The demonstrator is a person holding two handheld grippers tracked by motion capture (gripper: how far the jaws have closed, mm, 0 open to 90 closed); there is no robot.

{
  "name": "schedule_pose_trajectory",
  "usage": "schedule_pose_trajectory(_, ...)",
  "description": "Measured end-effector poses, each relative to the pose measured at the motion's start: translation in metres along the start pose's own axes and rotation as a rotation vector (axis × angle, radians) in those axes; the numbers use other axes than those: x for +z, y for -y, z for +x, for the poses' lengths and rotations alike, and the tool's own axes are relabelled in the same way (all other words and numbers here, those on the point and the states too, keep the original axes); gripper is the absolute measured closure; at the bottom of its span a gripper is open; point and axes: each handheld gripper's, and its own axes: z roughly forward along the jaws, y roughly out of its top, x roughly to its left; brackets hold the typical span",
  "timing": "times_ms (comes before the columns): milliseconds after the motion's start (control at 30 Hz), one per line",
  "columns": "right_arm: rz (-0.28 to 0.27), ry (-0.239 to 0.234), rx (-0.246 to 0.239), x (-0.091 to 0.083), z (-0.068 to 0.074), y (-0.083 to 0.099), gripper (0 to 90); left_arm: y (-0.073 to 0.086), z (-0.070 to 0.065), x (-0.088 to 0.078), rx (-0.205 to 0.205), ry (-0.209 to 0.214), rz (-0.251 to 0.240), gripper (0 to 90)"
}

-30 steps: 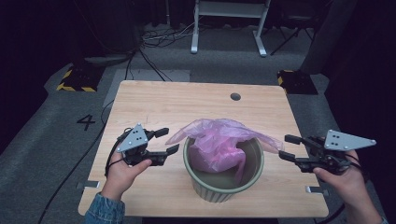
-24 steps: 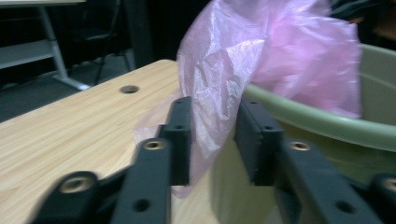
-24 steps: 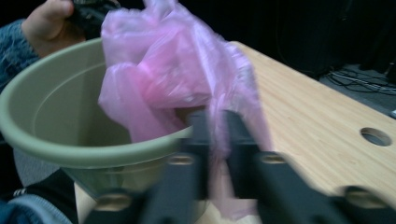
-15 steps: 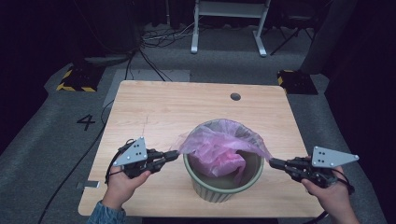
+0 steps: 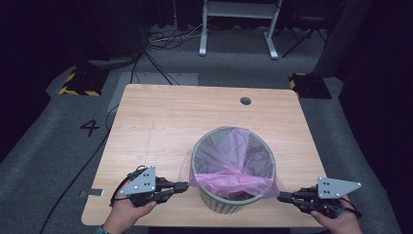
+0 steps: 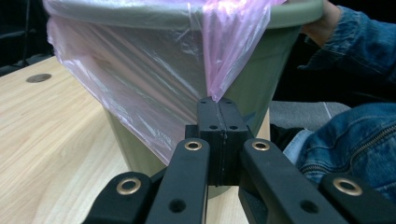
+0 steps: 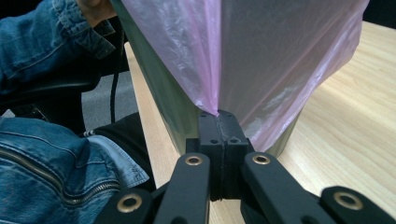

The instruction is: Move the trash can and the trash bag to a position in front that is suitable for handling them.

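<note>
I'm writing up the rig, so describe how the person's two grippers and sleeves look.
Each gripper, left and right, has black linkage arms with brass-coloured rivets ending in two flat black jaws. On top of each sits a grey three-cornered plate dotted with small holes, and a black cable trails from the left one. The person wears blue denim sleeves; a zip shows on the denim.
</note>
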Motion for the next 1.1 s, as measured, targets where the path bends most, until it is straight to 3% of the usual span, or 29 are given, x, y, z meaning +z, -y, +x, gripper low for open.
schedule_pose_trajectory(167, 0.041, 0.008, 0.006, 0.011, -0.004, 0.009, 90.0, 0.000, -0.004, 0.001, 0.027, 0.011, 0.014, 90.0)
schedule_pose_trajectory(300, 0.039, 0.016, 0.008, 0.018, -0.003, 0.015, 90.0, 0.003, -0.005, 0.006, 0.040, 0.022, 0.031, 90.0)
schedule_pose_trajectory(367, 0.041, 0.023, 0.012, 0.020, -0.003, 0.015, 90.0, 0.007, -0.005, 0.007, 0.026, 0.037, 0.045, 90.0)
schedule_pose_trajectory(500, 0.086, 0.067, -0.006, 0.015, -0.003, 0.008, 90.0, 0.016, -0.005, 0.008, 0.000, 0.053, 0.022, 90.0)
schedule_pose_trajectory(600, 0.070, 0.022, 0.018, 0.017, -0.002, 0.015, 90.0, 0.016, -0.005, 0.005, 0.001, 0.057, 0.026, 90.0)
schedule_pose_trajectory(833, 0.118, 0.023, 0.013, 0.024, -0.001, 0.022, 90.0, 0.014, -0.008, 0.005, 0.020, 0.065, 0.051, 90.0)
schedule_pose_trajectory(967, 0.142, 0.033, 0.008, 0.029, -0.002, 0.024, 90.0, 0.015, -0.010, 0.006, 0.037, 0.067, 0.111, 90.0)
schedule_pose_trajectory(1033, 0.201, 0.084, -0.008, 0.033, -0.004, 0.027, 90.0, 0.020, -0.007, 0.008, 0.046, 0.032, 0.212, 90.0)
schedule_pose_trajectory(1067, 0.251, 0.129, -0.011, 0.035, -0.008, 0.031, 90.0, 0.025, -0.004, 0.007, 0.022, 0.042, 0.211, 90.0)
schedule_pose_trajectory(1100, 0.257, 0.133, 0.009, 0.037, -0.012, 0.035, 90.0, 0.032, 0.000, 0.007, -0.016, 0.061, 0.194, 90.0)
